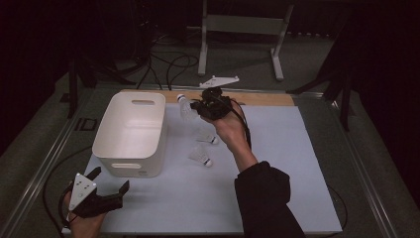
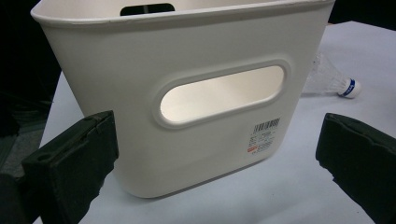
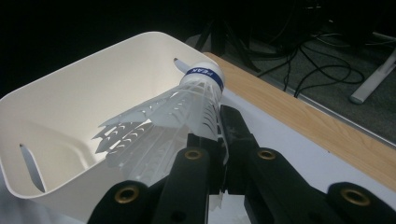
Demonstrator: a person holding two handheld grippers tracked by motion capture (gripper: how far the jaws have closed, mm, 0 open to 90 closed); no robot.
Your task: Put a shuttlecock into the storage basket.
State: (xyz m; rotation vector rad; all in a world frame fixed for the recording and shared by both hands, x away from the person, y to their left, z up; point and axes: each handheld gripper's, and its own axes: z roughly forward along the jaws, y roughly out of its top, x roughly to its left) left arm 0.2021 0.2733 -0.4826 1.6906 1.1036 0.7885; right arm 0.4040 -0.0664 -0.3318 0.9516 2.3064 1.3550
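A white plastic bin (image 1: 132, 131) with handle slots stands on the left of the white mat. My right gripper (image 1: 198, 105) is raised beside the bin's far right corner, shut on a white shuttlecock (image 1: 184, 106) with a blue band; its skirt (image 3: 159, 126) is pinched between the jaws and its cork points away, over the bin (image 3: 70, 112). Two more shuttlecocks (image 1: 207, 138) (image 1: 200, 156) lie on the mat right of the bin. My left gripper (image 1: 110, 181) is open near the mat's front left, facing the bin's near wall (image 2: 187, 93); one shuttlecock (image 2: 334, 81) shows past it.
A wooden strip (image 1: 257, 98) runs along the mat's far edge. Cables (image 1: 168, 64) and a metal stand (image 1: 242, 29) sit on the floor beyond. The table's metal rails (image 1: 44, 163) frame the mat, whose right half (image 1: 287, 158) is bare.
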